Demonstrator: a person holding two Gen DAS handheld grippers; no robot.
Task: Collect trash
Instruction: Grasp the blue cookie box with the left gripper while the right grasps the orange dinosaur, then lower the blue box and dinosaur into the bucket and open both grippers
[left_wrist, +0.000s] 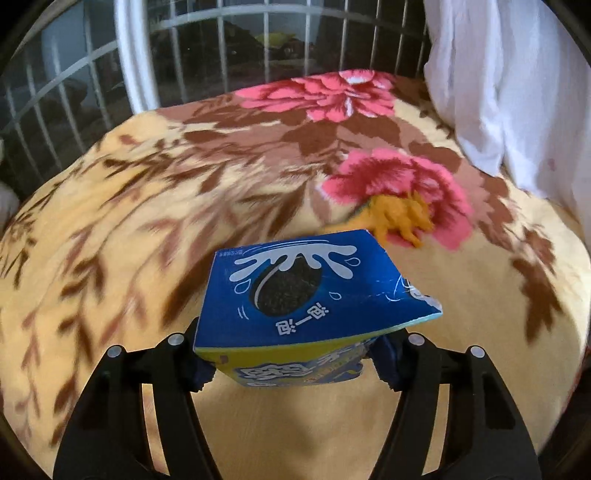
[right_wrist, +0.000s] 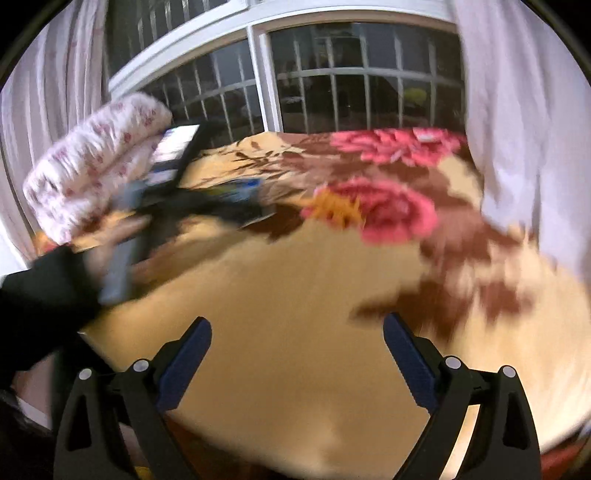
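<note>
Gripping the blue cookie box (left_wrist: 295, 295) by its near end, the left gripper (left_wrist: 291, 365) tilts downward over the floral blanket (left_wrist: 147, 206); the box's long axis runs away from it toward the orange toy dinosaur (left_wrist: 399, 218). The right gripper (right_wrist: 297, 354) hangs released, empty, above the blanket.

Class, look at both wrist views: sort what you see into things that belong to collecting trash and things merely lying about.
Job:
- blue cookie box, clamped in left gripper
- right gripper, open, empty

Lying about:
- orange toy dinosaur
- floral blanket
- rolled quilt
</note>
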